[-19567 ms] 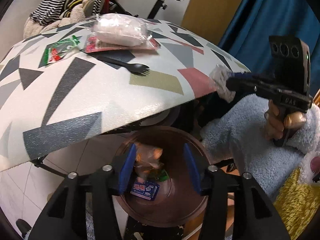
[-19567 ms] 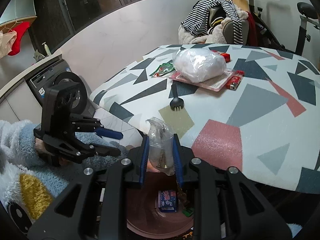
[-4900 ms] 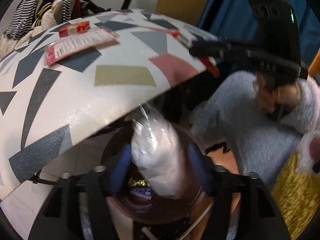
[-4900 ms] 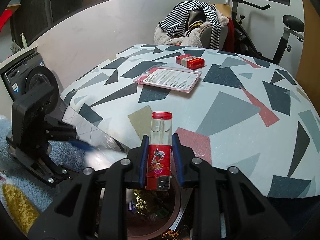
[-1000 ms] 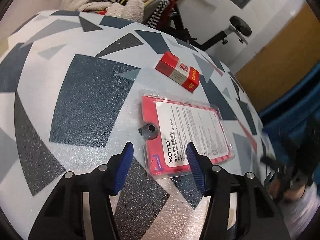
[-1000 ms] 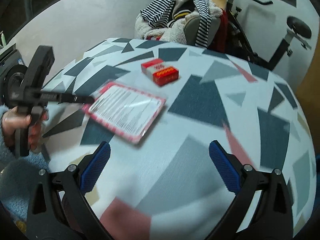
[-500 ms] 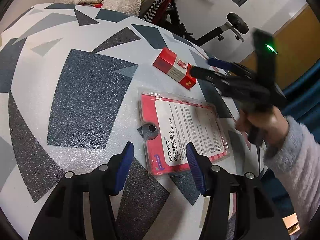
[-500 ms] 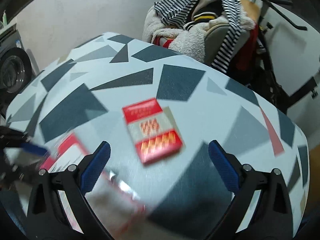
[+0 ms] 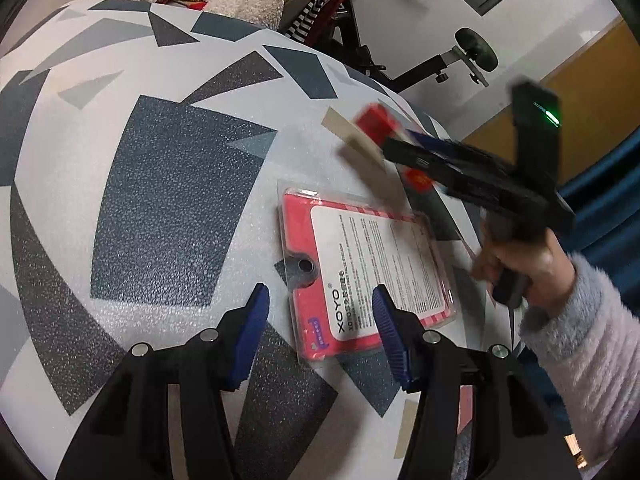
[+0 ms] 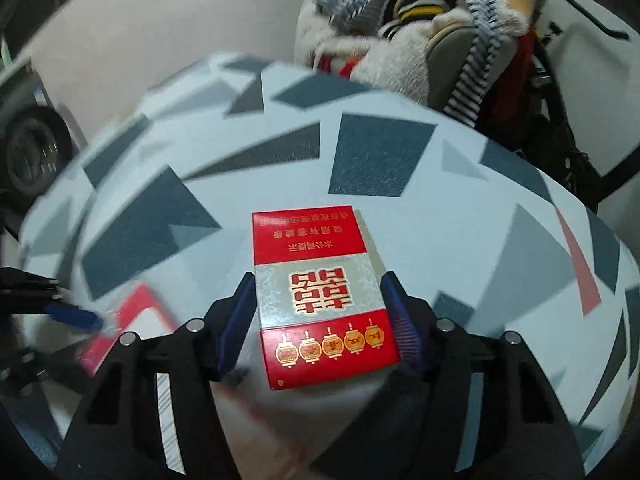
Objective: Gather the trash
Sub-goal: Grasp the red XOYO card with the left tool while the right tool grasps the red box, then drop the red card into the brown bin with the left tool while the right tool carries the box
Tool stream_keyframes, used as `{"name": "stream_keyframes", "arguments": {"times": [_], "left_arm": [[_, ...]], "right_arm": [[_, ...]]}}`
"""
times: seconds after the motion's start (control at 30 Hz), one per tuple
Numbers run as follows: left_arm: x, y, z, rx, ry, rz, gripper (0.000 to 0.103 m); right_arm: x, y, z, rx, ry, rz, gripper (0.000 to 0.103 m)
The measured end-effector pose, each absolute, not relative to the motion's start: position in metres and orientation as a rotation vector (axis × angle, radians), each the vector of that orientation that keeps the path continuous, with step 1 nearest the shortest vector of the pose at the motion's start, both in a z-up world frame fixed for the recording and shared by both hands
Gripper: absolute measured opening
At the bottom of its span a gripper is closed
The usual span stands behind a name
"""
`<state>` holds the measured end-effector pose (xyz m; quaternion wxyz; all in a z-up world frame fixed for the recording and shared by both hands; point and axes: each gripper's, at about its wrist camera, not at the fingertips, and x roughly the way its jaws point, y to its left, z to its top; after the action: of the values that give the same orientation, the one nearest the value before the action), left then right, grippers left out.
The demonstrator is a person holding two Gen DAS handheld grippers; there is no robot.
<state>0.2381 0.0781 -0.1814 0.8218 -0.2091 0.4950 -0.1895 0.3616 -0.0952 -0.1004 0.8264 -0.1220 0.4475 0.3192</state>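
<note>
A red cigarette box lies on the patterned table between the blue pads of my right gripper. Its jaws are closing, and both pads sit against the box's long sides. From the left wrist the right gripper is a blur over the red box, held by a hand in a fuzzy sleeve. A red blister pack with a white label lies flat beside it. My left gripper hovers open over the pack's near end, its right pad above the card and nothing gripped.
A chair piled with striped and fleecy clothes stands behind the table's far edge. An exercise bike is at the back right and a washing machine at the left. The table left of the pack is bare.
My right gripper swept across to the red box and narrowed its wide jaws around it. The left gripper stayed over the near end of the blister pack.
</note>
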Motion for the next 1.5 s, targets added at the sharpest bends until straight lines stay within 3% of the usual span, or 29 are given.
{"name": "stream_keyframes", "arguments": {"times": [0.27,0.5,0.57,0.63,1.5], "left_arm": [[0.257,0.07,-0.181,-0.429,1.052,-0.373,0.051],[0.253,0.035,-0.175,-0.133,1.035,-0.287,0.048],[0.254,0.044,-0.176,-0.194,1.032,-0.269,0.017],[0.254,0.058,-0.178,-0.298,1.032,-0.278,0.016],[0.068,0.022,-0.082,-0.174,0.9,-0.606,0.008]], "right_arm": [[0.319,-0.147,-0.079,-0.17,0.92,0.673,0.062],[0.284,-0.168,-0.072,-0.146,0.894,0.66,0.062],[0.272,-0.171,-0.068,-0.144,0.885,0.656,0.062],[0.266,-0.172,-0.066,-0.134,0.881,0.656,0.061],[0.112,-0.206,-0.027,0.0,0.816,0.654,0.061]]}}
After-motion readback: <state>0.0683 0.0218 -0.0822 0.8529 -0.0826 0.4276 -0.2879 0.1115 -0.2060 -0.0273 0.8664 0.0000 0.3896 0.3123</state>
